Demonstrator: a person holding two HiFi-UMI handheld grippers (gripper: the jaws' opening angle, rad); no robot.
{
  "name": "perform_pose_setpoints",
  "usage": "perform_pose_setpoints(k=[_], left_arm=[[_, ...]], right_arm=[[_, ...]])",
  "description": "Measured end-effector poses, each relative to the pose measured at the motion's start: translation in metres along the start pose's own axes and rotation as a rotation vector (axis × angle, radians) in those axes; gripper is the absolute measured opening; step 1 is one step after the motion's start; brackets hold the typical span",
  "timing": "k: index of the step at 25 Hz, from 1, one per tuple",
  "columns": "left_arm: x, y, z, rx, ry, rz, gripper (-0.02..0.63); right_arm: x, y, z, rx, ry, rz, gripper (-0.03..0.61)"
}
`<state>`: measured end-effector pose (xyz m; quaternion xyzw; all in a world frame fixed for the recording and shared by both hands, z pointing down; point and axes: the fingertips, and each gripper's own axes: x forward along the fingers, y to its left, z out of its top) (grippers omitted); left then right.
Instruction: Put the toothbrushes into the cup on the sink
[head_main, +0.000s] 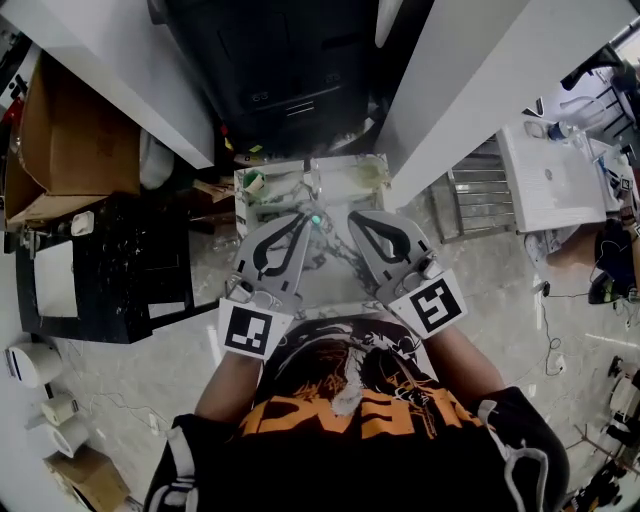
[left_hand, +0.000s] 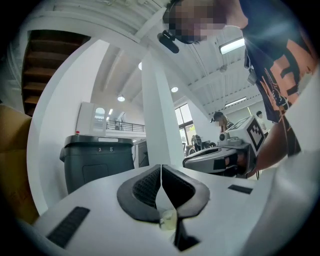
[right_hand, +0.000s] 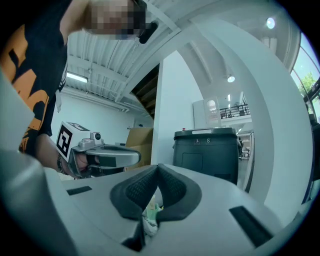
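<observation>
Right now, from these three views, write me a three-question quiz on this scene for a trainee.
1. True or false: the jaws of the right hand-held gripper stand wide apart.
2. Multiple choice: what sits pinched low between the jaws of the left hand-held gripper? A) a pale translucent toothbrush end, as it seems; B) a red sponge; C) nothing.
3. Fill in: both gripper views face a large dark ___.
Key: 1 false, they are shut on what looks like a green-and-white toothbrush end; 2 A; 3 bin.
</observation>
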<state>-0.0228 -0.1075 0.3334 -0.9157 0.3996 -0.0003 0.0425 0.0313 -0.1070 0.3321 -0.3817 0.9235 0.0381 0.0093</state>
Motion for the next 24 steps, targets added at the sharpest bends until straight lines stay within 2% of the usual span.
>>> perform_pose_setpoints(k=[7,24], left_arm=[[0.010,-0.015,0.004,-0.005,0.003,-0.026,0.029],[0.015,-0.003,-0.003,-0.031,0.012,0.049,0.029]], right_arm=[[-0.011,-0.008,0.005,0.002,-0.008,-0.011,0.014],[-0.004,-0.014,-0.001,0.005,0.005,0.040,0.014]])
